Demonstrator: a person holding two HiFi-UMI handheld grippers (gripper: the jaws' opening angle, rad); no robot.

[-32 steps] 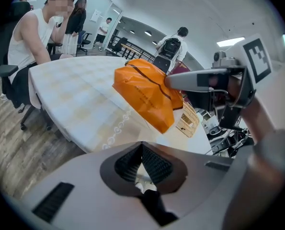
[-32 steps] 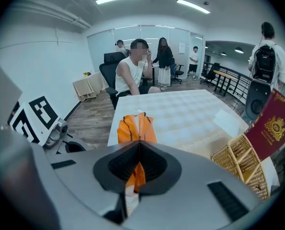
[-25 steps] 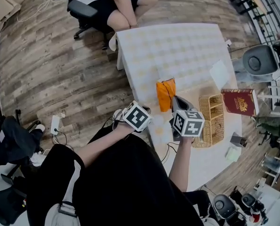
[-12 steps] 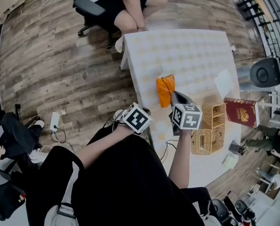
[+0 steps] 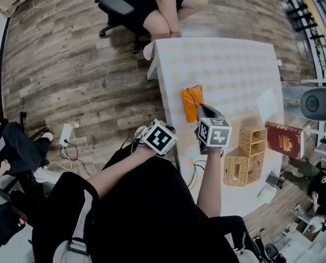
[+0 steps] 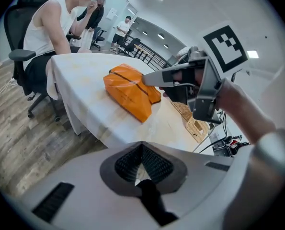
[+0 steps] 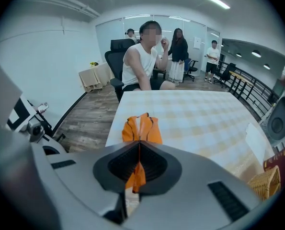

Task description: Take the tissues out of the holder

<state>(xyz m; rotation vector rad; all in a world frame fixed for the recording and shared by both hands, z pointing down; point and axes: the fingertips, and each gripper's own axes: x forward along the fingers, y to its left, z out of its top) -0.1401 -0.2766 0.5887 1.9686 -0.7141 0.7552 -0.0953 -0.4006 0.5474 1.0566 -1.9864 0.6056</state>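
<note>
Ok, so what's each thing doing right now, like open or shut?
orange tissue pack: lying on the table, edge pinched.
right gripper: fingers shut on the orange tissue pack.
left gripper: fingers shut, empty.
wicker tissue holder: lying flat, slot facing up.
red book: closed.

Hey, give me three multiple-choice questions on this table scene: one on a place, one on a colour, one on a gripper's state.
1. Where does the orange tissue pack lie? A on a chair; B on the checked tablecloth; C on the floor.
2. What colour is the book beside the wicker holders? A blue; B green; C dark red.
3. How do the right gripper's jaws stand? A wide apart; B closed on the pack's wrapper; C closed on the book.
Answers: B, it rests flat on the cloth; C, its cover is dark red; B, they meet with orange wrapper between them.
</note>
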